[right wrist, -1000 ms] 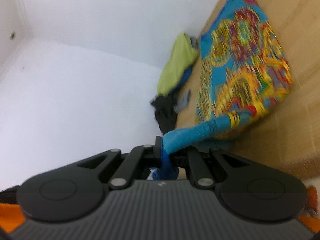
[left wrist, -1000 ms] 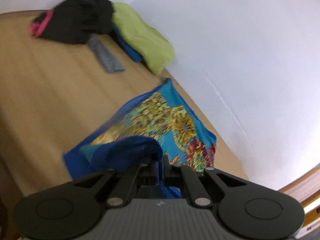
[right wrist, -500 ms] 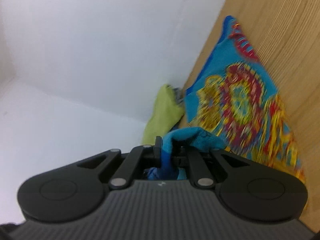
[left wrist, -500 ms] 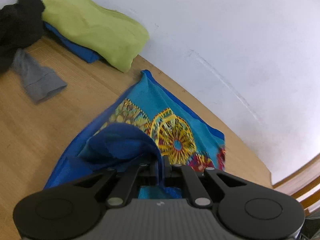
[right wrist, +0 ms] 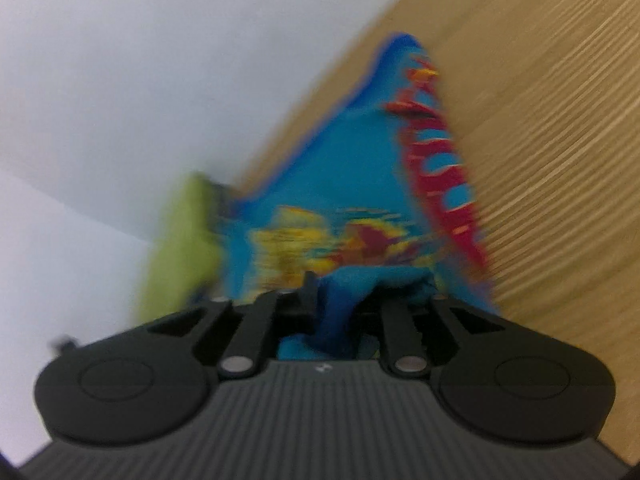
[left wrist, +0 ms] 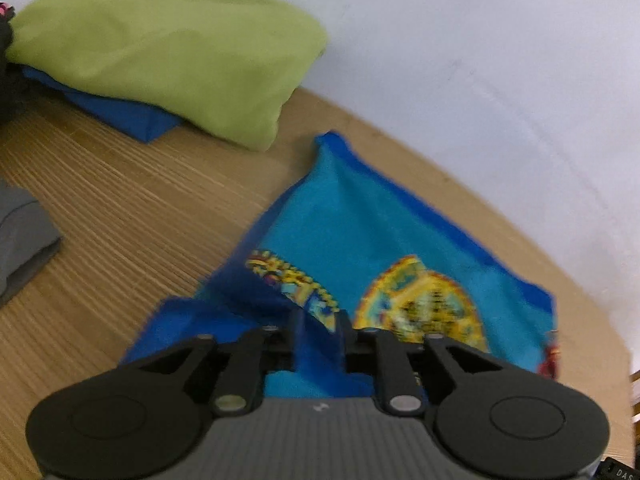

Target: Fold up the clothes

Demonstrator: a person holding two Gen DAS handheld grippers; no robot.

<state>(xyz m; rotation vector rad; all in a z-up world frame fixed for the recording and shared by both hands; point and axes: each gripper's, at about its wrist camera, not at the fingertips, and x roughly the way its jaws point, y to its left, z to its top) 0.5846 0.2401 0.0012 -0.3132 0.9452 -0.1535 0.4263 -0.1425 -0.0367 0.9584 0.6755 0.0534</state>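
Observation:
A turquoise cloth point(left wrist: 360, 232) with a dark blue border and yellow and red medallions lies on the wooden table point(left wrist: 120, 208). My left gripper point(left wrist: 320, 336) is low over its near edge, shut on a blue fold that fills the narrow gap between the fingers. In the blurred right wrist view the same cloth point(right wrist: 352, 152) stretches away along the wall. My right gripper point(right wrist: 344, 304) is shut on a bunched turquoise fold, which drapes over and hides its right finger.
A folded lime-green garment point(left wrist: 172, 52) rests on a folded blue one point(left wrist: 124, 116) against the white wall point(left wrist: 480, 60), just beyond the cloth's far corner. A grey piece point(left wrist: 20, 236) lies at the left edge. The green garment point(right wrist: 180, 240) also shows on the right wrist view's left.
Both grippers have carried their held edges forward and down towards the far edge by the wall; the green pile now looms closer. The left fingers stand slightly wider apart than before.

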